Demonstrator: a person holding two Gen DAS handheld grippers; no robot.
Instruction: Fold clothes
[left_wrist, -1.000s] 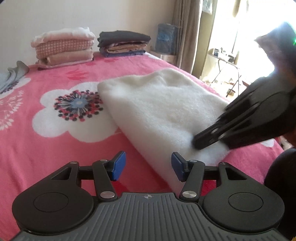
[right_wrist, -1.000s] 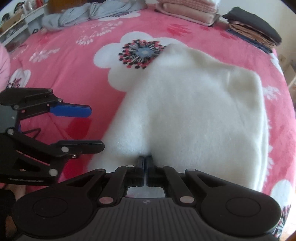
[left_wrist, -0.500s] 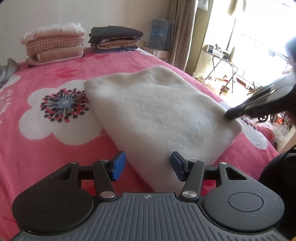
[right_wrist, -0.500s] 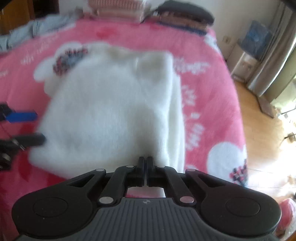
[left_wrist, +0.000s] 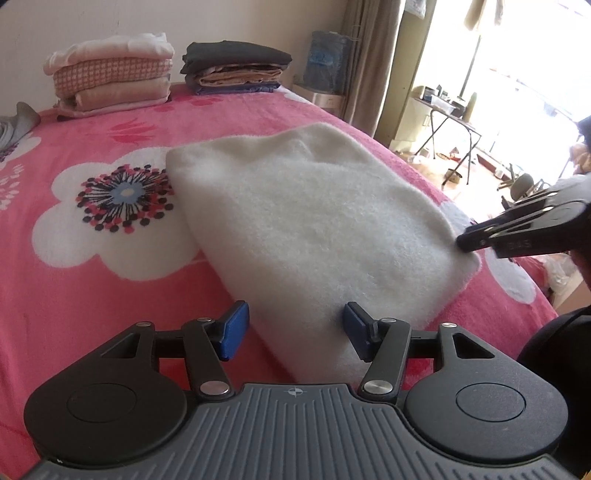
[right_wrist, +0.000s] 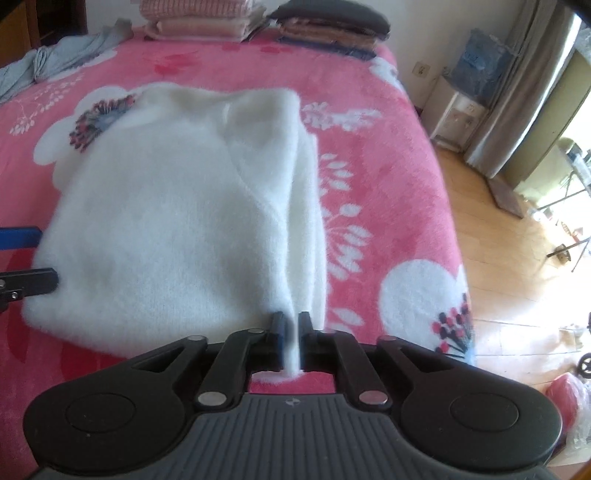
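two grippers worked over one folded white fleece garment (left_wrist: 306, 221) that lay on the pink flowered bedspread (left_wrist: 92, 295). nearest, the left gripper (left_wrist: 293, 330) had its two blue-padded fingers spread wide, straddling the near corner of the garment without pinching it. the right gripper (right_wrist: 290, 326) had its jaws nearly together, a narrow gap left between them with a thin edge of the white fleece garment (right_wrist: 177, 221) running through that gap; whether the pads actually pressed the cloth could not be told. in the left wrist view its black tip met the garment's right edge. farther back on the bed stood two stacks of folded clothes: one pale pink stack (left_wrist: 110, 79) and one dark stack (left_wrist: 234, 68), side by side by the wall. one crumpled grey-blue cloth (right_wrist: 48, 64) lay at the far left.
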